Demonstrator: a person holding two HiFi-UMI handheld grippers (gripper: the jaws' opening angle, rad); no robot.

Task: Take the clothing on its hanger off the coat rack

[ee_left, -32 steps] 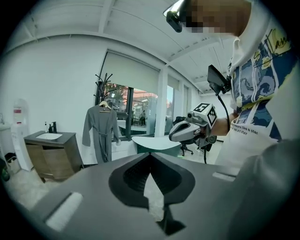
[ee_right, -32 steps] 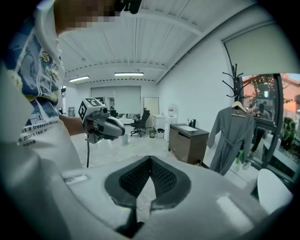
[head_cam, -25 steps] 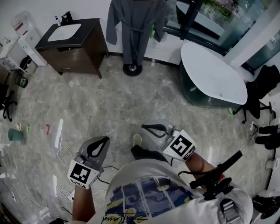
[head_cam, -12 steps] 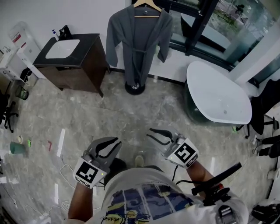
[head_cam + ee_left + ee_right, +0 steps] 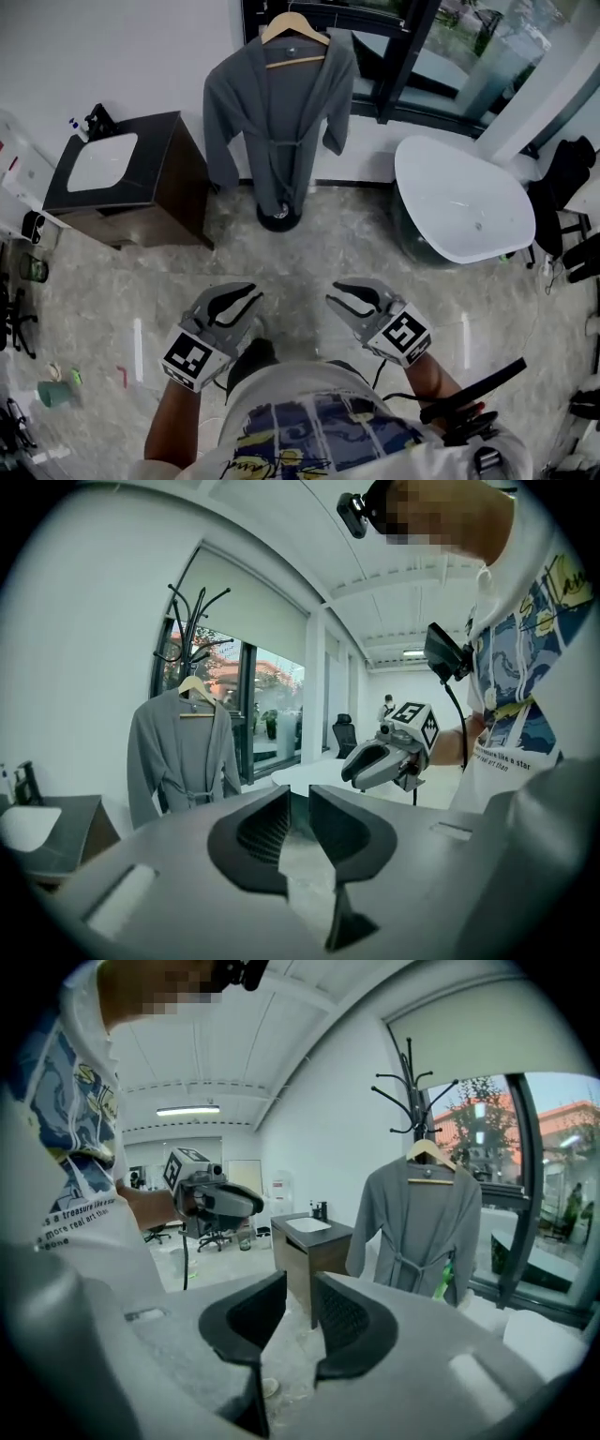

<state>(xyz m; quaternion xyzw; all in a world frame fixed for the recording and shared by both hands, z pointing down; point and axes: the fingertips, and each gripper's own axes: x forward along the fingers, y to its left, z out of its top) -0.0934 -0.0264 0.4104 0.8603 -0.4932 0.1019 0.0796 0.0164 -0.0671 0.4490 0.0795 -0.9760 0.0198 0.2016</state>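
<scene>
A grey robe hangs on a wooden hanger from a black coat rack, whose round base stands on the floor by the window. It also shows in the left gripper view and the right gripper view. My left gripper and right gripper are held side by side well short of the robe, pointing toward it. The left jaws stand slightly apart with nothing between them. The right jaws are opening, also with nothing between them.
A dark vanity with a white sink stands left of the rack. A white bathtub sits to the right, and beyond it a black chair. Cables and a green cup lie on the marble floor at left.
The view has lifted, so the whole robe and hanger now show. Both grippers have come level and forward. Their jaws, shut a second ago, now stand apart.
</scene>
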